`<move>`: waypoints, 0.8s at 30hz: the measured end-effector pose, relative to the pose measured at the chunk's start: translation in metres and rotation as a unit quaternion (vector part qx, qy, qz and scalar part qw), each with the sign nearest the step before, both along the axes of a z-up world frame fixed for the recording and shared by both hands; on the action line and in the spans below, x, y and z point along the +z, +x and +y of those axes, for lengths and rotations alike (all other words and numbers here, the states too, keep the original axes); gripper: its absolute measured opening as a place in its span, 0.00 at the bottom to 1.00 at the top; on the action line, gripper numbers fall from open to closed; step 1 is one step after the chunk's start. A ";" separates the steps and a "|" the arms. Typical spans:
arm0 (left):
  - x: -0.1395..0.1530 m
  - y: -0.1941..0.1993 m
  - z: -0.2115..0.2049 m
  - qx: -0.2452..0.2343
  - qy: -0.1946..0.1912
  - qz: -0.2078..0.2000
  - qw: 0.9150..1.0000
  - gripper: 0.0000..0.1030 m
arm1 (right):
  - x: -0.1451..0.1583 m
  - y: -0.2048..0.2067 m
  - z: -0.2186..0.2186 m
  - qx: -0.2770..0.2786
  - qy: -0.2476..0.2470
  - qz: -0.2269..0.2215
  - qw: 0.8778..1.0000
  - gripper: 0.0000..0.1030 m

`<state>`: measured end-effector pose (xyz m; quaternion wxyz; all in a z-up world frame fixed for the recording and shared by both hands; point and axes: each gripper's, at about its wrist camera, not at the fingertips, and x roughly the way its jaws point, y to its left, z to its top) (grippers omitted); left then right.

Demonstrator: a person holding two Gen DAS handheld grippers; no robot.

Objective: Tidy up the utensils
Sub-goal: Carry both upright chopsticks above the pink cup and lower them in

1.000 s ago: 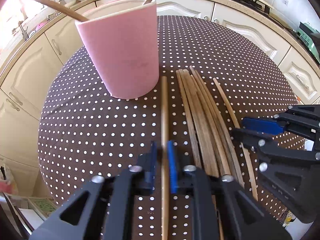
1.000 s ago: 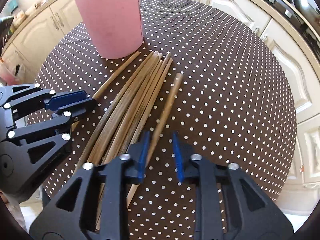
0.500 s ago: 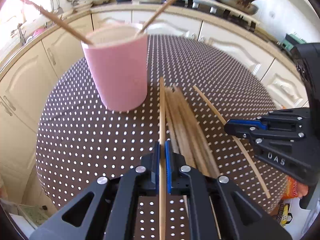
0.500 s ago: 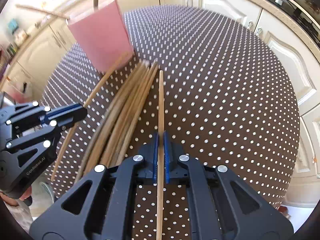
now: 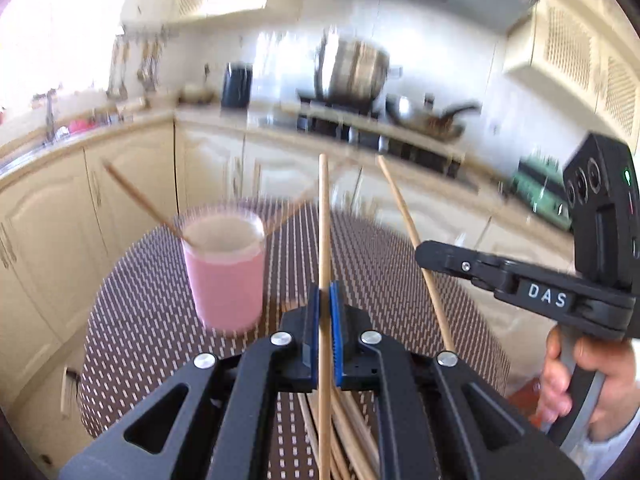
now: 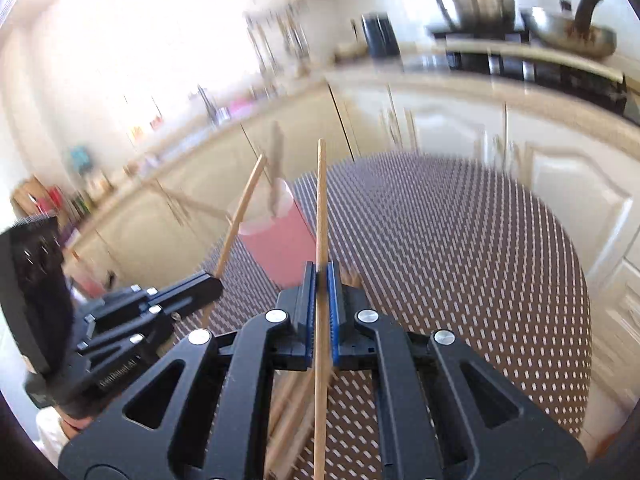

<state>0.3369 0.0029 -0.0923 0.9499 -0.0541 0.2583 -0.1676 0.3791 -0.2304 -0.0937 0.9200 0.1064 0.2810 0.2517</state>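
Both my tools were clamped shut, the left tool (image 5: 325, 332) and right tool (image 6: 320, 308) each pinching one chopstick (image 5: 324, 220) pointing forward, pink cup (image 5: 224, 280) ahead-left on the desk (image 6: 460, 260), nearer my left.

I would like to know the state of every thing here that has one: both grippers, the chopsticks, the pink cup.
Left gripper: jaws shut on one chopstick, lifted off the table.
Right gripper: jaws shut on another chopstick, also lifted.
Pink cup: upright on the dotted table, two sticks leaning inside.
Remaining chopsticks: lying bundled on the table.
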 end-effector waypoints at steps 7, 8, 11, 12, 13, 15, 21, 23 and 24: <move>0.045 -0.007 0.023 0.065 -0.064 -0.113 0.989 0.05 | 0.036 -0.006 0.035 0.007 0.047 -0.111 0.993 0.06; 0.048 -0.006 0.026 0.071 -0.068 -0.121 0.988 0.05 | 0.038 -0.002 0.039 0.007 0.050 -0.121 0.991 0.06; 0.058 -0.003 0.032 0.095 -0.086 -0.151 0.980 0.05 | 0.040 0.009 0.053 0.009 0.060 -0.145 0.988 0.06; 0.059 0.001 0.034 0.102 -0.091 -0.158 0.978 0.05 | 0.041 0.015 0.056 0.010 0.063 -0.152 0.986 0.06; 0.060 0.005 0.038 0.108 -0.097 -0.165 0.976 0.05 | 0.043 0.017 0.062 0.010 0.065 -0.156 0.986 0.06; 0.062 0.011 0.039 0.120 -0.098 -0.182 0.971 0.05 | 0.044 0.021 0.070 0.009 0.071 -0.168 0.983 0.06; 0.060 0.027 0.047 0.145 -0.107 -0.227 0.957 0.06 | 0.041 0.041 0.083 -0.003 0.092 -0.204 0.975 0.06; 0.059 0.035 0.048 0.149 -0.112 -0.236 0.954 0.05 | 0.041 0.048 0.085 -0.009 0.099 -0.219 0.971 0.06; 0.057 0.038 0.048 0.152 -0.112 -0.239 0.952 0.06 | 0.041 0.051 0.087 -0.009 0.102 -0.226 0.969 0.06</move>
